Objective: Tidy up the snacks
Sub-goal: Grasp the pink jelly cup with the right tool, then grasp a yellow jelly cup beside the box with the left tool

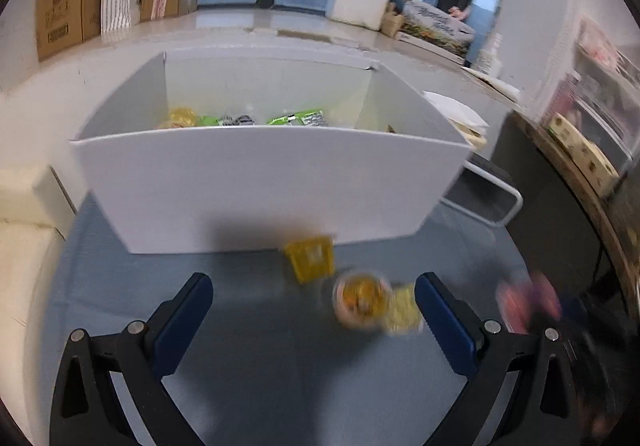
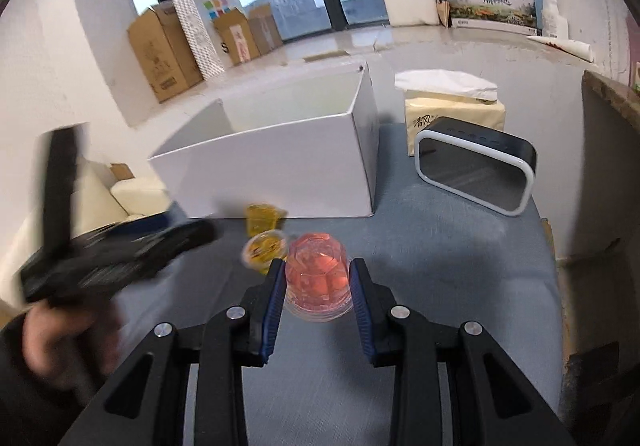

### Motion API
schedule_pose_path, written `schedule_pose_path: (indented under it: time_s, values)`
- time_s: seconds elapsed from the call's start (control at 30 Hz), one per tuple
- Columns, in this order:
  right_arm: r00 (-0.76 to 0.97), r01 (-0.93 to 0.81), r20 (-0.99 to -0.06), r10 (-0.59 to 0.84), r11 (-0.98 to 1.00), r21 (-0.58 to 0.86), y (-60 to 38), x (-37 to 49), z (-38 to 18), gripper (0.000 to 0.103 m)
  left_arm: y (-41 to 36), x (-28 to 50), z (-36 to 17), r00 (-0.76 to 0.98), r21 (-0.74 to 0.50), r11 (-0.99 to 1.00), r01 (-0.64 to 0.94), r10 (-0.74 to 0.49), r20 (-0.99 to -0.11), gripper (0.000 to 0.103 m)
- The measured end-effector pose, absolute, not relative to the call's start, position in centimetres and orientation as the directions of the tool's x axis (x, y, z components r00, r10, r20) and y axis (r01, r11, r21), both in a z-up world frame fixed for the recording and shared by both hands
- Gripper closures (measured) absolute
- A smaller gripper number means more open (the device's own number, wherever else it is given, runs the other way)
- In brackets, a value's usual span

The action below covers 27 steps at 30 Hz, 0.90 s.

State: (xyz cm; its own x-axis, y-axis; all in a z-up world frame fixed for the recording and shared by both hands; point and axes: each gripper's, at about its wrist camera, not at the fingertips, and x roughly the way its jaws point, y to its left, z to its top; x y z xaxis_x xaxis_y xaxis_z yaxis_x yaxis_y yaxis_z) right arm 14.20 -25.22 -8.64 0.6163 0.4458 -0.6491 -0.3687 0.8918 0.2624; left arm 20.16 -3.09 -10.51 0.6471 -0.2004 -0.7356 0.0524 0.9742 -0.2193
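Right gripper clamps pink jelly cup (clear only here); left gripper apart.

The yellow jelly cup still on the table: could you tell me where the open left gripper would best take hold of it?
Probably across the round side wall of the yellow jelly cup, coming down from above and in front. It seems to stand upright, its yellow top showing. A yellow packet sits tight on its right, so one of the left gripper's fingers needs that gap.
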Motion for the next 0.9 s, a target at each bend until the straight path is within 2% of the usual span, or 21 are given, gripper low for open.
schedule_pose_path:
  time_s: [0.2, 0.27, 0.33, 0.37, 0.6, 0.9]
  values:
    - [0.621, -0.361, -0.631, 0.465, 0.884, 0.296, -26.7, 12.1, -8.7, 0.068, -3.9, 24.1, -13.4, 0.588, -0.160, 0.986, -0.043, -0.104, -0.802, 0.003]
    - [0.624, -0.355, -0.627, 0.466, 0.884, 0.303, -27.1, 11.8, -8.8, 0.068, -3.8, 24.9, -14.1, 0.565, -0.153, 0.986, -0.061, -0.093, -0.820, 0.013]
    - [0.628, -0.352, -0.620, 0.470, 0.882, 0.313, -27.7, 11.5, -8.9, 0.068, -3.7, 25.5, -14.8, 0.546, -0.179, 0.982, -0.051, -0.123, -0.829, 0.055]
    - [0.628, -0.351, -0.618, 0.473, 0.881, 0.318, -27.8, 11.4, -9.0, 0.068, -3.7, 25.6, -15.1, 0.535, -0.175, 0.983, -0.055, -0.119, -0.836, 0.065]
    - [0.630, -0.338, -0.616, 0.473, 0.881, 0.331, -27.8, 11.2, -9.5, 0.068, -2.8, 22.7, -14.4, 0.584, -0.190, 0.982, -0.011, -0.148, -0.798, 0.066]
    - [0.633, -0.385, -0.588, 0.503, 0.864, 0.325, -25.1, 11.4, -8.5, 0.068, 1.0, 13.1, -7.6, 0.745, -0.206, 0.977, 0.056, -0.178, -0.643, 0.066]
